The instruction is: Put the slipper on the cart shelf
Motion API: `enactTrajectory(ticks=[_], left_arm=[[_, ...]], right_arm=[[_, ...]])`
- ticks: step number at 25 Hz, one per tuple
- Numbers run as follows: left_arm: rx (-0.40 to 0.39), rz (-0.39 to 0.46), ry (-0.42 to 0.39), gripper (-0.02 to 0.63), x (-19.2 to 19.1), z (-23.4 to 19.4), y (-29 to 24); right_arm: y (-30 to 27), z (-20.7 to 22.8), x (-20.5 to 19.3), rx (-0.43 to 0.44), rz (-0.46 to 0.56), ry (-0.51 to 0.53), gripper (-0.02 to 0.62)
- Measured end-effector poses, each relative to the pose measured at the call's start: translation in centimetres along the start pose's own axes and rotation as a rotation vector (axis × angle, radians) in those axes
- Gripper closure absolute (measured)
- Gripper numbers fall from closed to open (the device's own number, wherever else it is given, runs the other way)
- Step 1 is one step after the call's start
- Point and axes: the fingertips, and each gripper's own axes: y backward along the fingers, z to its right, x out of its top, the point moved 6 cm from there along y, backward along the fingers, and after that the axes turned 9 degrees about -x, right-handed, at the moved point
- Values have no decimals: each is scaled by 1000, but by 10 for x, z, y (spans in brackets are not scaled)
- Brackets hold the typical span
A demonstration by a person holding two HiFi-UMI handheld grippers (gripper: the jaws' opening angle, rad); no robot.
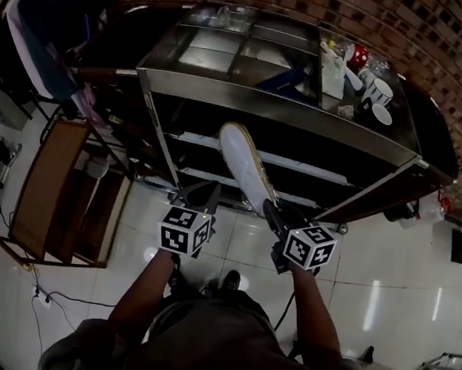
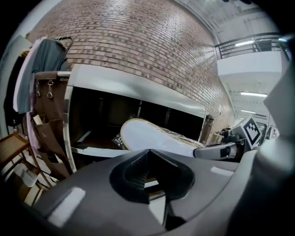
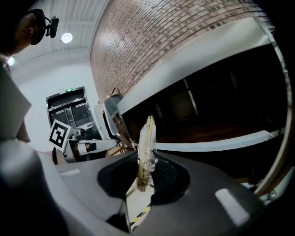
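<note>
A white slipper (image 1: 241, 163) with a tan rim, wrapped in clear plastic, sticks out sole-up toward the metal cart (image 1: 280, 111). My right gripper (image 1: 271, 211) is shut on its heel end. In the right gripper view the slipper (image 3: 147, 138) stands edge-on between the pads, in front of the cart's pale shelf edge (image 3: 221, 143). My left gripper (image 1: 211, 191) hovers beside it on the left, jaws together and empty. The left gripper view shows the slipper (image 2: 152, 136) before the dark shelf opening (image 2: 97, 124), held by the right gripper (image 2: 221, 150).
Cups (image 1: 378, 90) and containers stand on the cart's top at the right. A wooden rack (image 1: 50, 186) stands left of the cart, with clothes hanging (image 2: 37, 69) above it. A brick wall (image 2: 138, 50) runs behind. White tiled floor (image 1: 392, 295) lies in front.
</note>
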Motion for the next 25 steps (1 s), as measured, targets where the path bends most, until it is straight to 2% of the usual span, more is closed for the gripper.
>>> enactTrajectory(ticks=[6,11,17,25], left_arm=[[-87,-39,-35,598,1,57,-59],[-170,-79,-59,598,2,84,-93],[-257,-100,-67,598,9,90,-139],[-354,-121,-58,598,20,71,-186]], right_arm=[[42,78,4,-135,49,-73,538],[60,120,10,-244,96,-142,538],[57,156,19,-358,124,-185,538],[19,193,39,-494,120,-207,538]])
